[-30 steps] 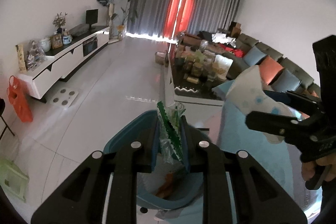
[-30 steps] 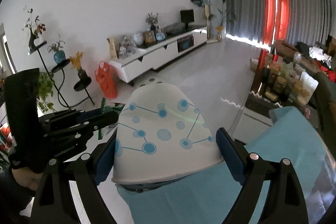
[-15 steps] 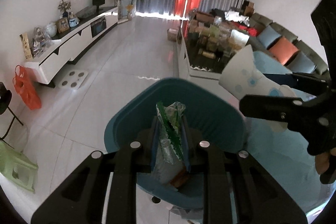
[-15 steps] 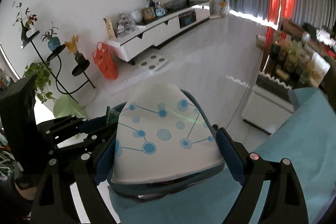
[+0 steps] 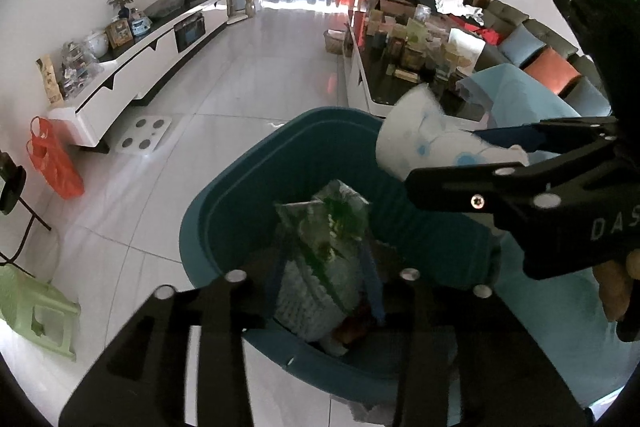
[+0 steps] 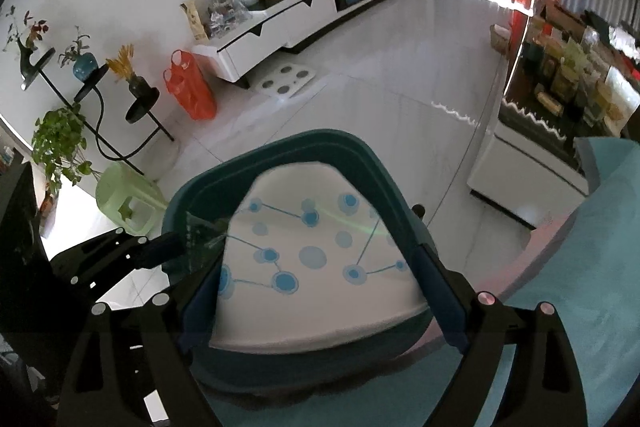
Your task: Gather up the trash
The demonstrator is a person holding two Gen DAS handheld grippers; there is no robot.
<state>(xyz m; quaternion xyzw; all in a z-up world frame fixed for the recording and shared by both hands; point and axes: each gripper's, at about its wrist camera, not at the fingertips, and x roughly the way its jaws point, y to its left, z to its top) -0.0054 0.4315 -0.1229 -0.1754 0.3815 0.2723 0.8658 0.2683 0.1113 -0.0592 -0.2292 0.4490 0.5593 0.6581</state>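
A dark teal bin (image 5: 224, 211) stands on the white floor below both grippers. My left gripper (image 5: 322, 251) hangs over its mouth and its jaws are opening. A clear wrapper with green print (image 5: 320, 283) is between the blue pads, blurred and loose. My right gripper (image 6: 316, 259) is shut on a white paper cup with blue dots (image 6: 320, 227), held on its side above the bin (image 6: 360, 147). In the left wrist view the cup (image 5: 424, 143) hovers over the bin's right rim. The wrapper (image 6: 200, 239) shows left of the cup in the right wrist view.
A table under a teal cloth (image 6: 580, 267) borders the bin on the right. A green stool (image 5: 36, 311) and an orange bag (image 5: 56, 167) sit at the left. A crowded coffee table (image 5: 400, 67) and a white TV cabinet (image 5: 132, 75) lie beyond.
Both grippers have sunk and tipped down over the bin. The left jaws have spread apart and the wrapper has gone slack and blurred between them. The cup stays gripped.
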